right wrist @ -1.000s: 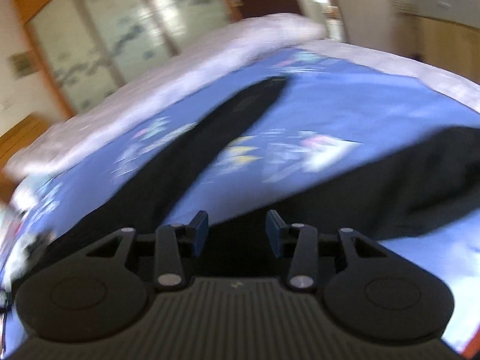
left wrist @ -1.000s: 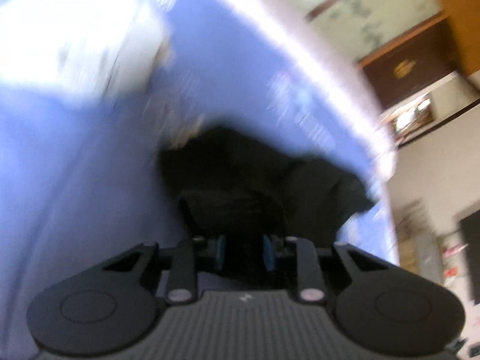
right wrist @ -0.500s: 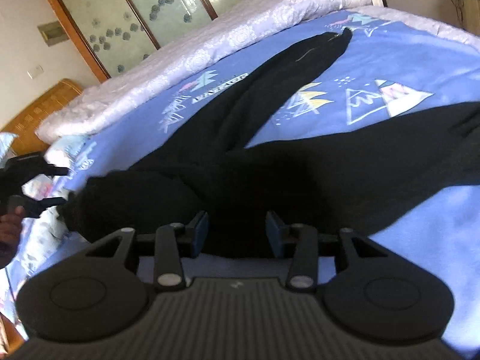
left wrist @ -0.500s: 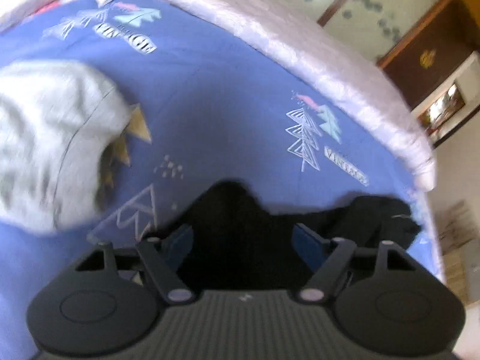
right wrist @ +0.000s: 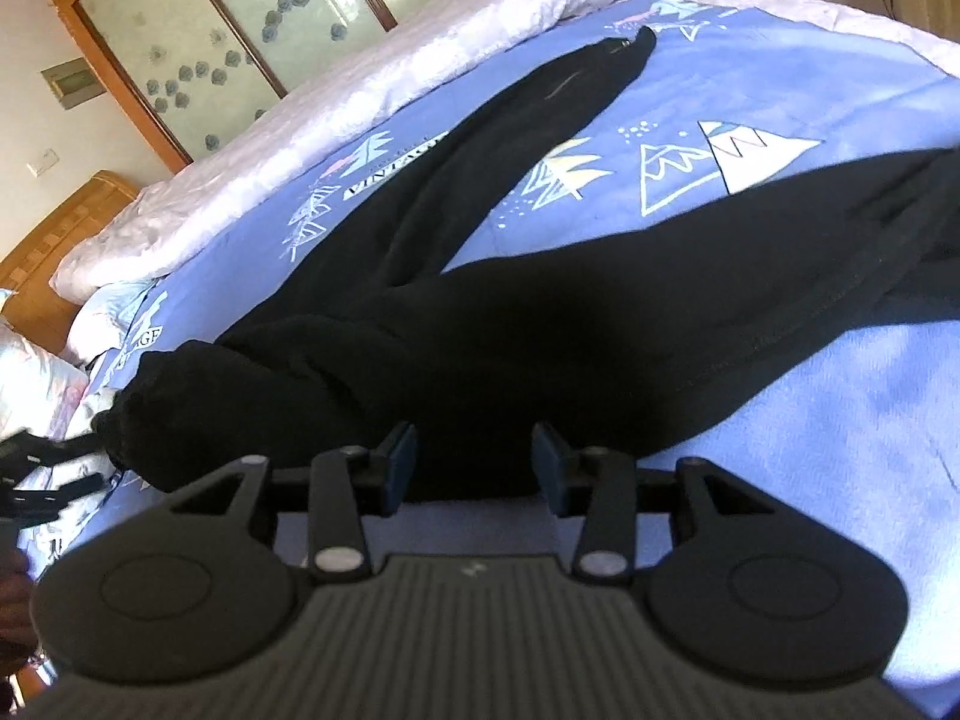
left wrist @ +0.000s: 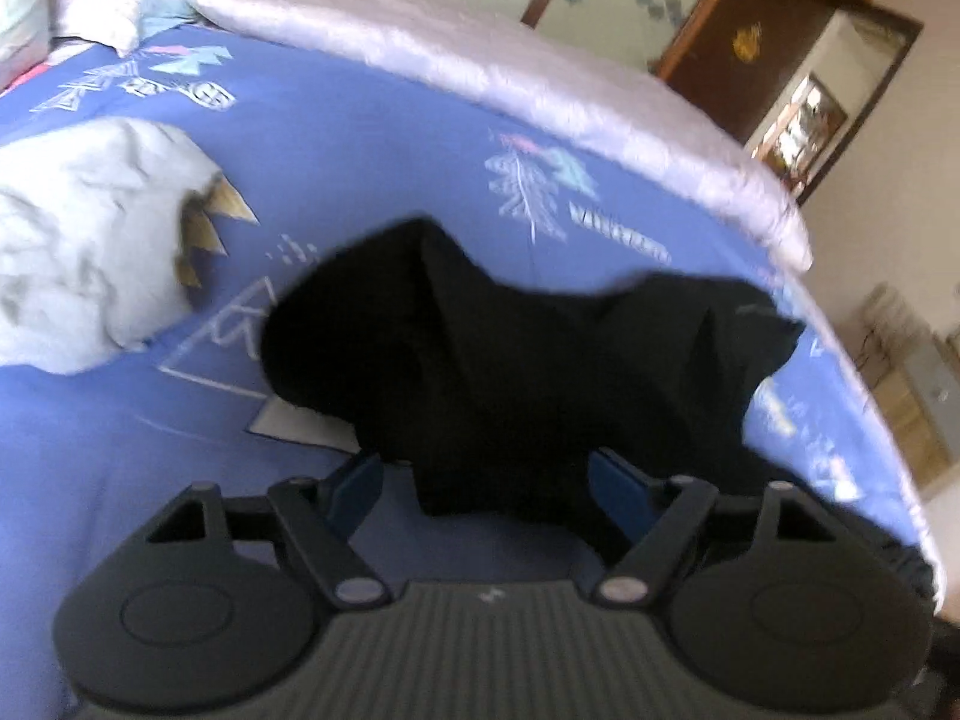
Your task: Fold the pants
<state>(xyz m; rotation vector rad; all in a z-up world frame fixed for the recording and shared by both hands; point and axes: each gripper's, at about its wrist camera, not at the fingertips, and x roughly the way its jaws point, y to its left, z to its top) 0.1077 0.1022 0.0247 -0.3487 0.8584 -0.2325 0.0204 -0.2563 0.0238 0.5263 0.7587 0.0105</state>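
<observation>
Pants (right wrist: 540, 324), black and spread over the blue printed bed cover (right wrist: 840, 420), are lying straight ahead of both grippers, so the coming move turns on how their length runs from each. In the right wrist view the right gripper (right wrist: 474, 462) is sitting at the bottom centre with its jaws parted and empty, the cloth's near edge lying just beyond its fingertips; from there one leg is running toward the right edge of the frame and the other is angling up toward the upper centre, while the bunched waist end is trailing off to the left. In the left wrist view the left gripper (left wrist: 486, 480) is spread wider, holding nothing, with a crumpled fold of the pants (left wrist: 510, 360) lying between and just past its fingers. Farther off, a white garment (left wrist: 90, 252) is resting at the left, and a pale quilt (left wrist: 480, 72) is lining the far edge of the bed.
</observation>
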